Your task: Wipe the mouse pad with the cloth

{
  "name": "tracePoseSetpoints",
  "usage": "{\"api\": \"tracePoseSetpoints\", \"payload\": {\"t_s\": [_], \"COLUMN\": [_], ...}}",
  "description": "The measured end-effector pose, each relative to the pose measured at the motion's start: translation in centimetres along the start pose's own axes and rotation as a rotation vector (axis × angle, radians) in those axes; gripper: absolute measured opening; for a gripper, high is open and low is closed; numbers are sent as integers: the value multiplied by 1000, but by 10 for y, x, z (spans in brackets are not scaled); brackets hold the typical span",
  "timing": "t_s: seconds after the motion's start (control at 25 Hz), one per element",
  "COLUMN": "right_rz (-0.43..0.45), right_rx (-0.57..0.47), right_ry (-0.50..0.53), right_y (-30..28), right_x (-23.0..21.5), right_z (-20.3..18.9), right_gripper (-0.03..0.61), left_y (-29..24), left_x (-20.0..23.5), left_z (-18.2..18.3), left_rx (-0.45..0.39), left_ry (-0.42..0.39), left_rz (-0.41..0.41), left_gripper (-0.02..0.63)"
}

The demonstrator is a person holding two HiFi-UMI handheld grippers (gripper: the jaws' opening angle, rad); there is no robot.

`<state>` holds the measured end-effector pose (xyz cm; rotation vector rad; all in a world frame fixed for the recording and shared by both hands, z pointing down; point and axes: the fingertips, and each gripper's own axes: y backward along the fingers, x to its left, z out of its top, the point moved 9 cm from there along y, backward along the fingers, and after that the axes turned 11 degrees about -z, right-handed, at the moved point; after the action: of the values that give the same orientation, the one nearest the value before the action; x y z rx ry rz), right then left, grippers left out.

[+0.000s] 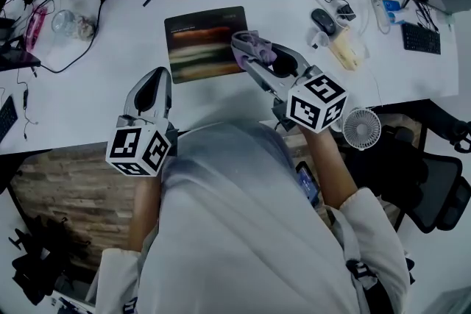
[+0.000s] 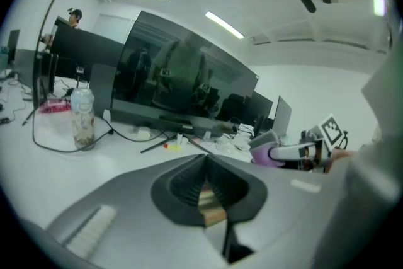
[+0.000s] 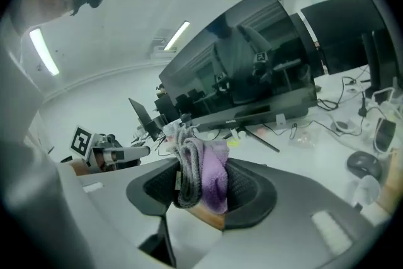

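Right gripper (image 3: 200,181): jaws closed on the cloth (image 3: 206,172), a purple and grey bundle bunched between the pads and standing up past the tips.
- In the head view the right gripper's (image 1: 248,49) tips with the cloth (image 1: 257,46) lie over the near right edge of the mouse pad (image 1: 205,43). Whether the cloth touches the pad cannot be told.
- Mouse pad: dark, rectangular, flat on the white desk (image 1: 103,77), stretching left of these jaws.
- Beyond the jaws: monitor (image 3: 252,66) on its stand.
- Right of the jaws, well apart: mouse (image 1: 322,20), then a tangle of cables and a keyboard (image 1: 421,38).
- Behind the jaws, beside the marker cube: small fan (image 1: 361,128).

Left gripper (image 2: 206,189): jaws brought together, pads meeting, nothing between them.
- In the head view the left gripper (image 1: 157,77) sits over bare desk, its tips just left of and nearer than the mouse pad's near left corner, apart from it.
- Ahead of the jaws: monitor (image 2: 182,82), and a yellow marker (image 2: 171,145) by its stand.
- Left of the jaws: clear bottle (image 2: 82,116), upright.
- Right of the jaws: the right gripper (image 2: 271,149) carrying the cloth.
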<state>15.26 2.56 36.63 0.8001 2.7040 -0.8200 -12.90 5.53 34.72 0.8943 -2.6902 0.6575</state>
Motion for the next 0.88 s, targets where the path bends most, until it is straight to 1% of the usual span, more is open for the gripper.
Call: {"api": "tracePoseSetpoints", "payload": {"t_s": [0.08, 0.12, 0.24, 0.36, 0.6, 0.76, 0.88], "right_rz": [-6, -10, -16, -32, -70, -70, -84], "right_rx": [-27, -36, -49, -71, -93, -98, -96], "right_ry": [51, 72, 115, 137, 140, 143, 154], "right_y": [5, 7, 16, 26, 29, 31, 33], "right_x": [7, 11, 18, 24, 29, 30, 32], "right_z": [7, 10, 17, 23, 29, 34, 37], "right_gripper": [193, 192, 182, 176, 167, 167, 167], "left_y": [5, 7, 10, 13, 17, 14, 13], "left_x": [-8, -12, -22, -27, -26, -27, -27], "left_z": [10, 13, 22, 25, 22, 21, 21], "left_rx": [-41, -55, -93, -125, -116, -62, -52], "left_ry": [-54, -68, -75, -86, -73, -76, -82], "left_rz": [22, 25, 11, -2, -4, -16, -20], "left_gripper": [0, 0, 0, 0, 0, 0, 0]}}
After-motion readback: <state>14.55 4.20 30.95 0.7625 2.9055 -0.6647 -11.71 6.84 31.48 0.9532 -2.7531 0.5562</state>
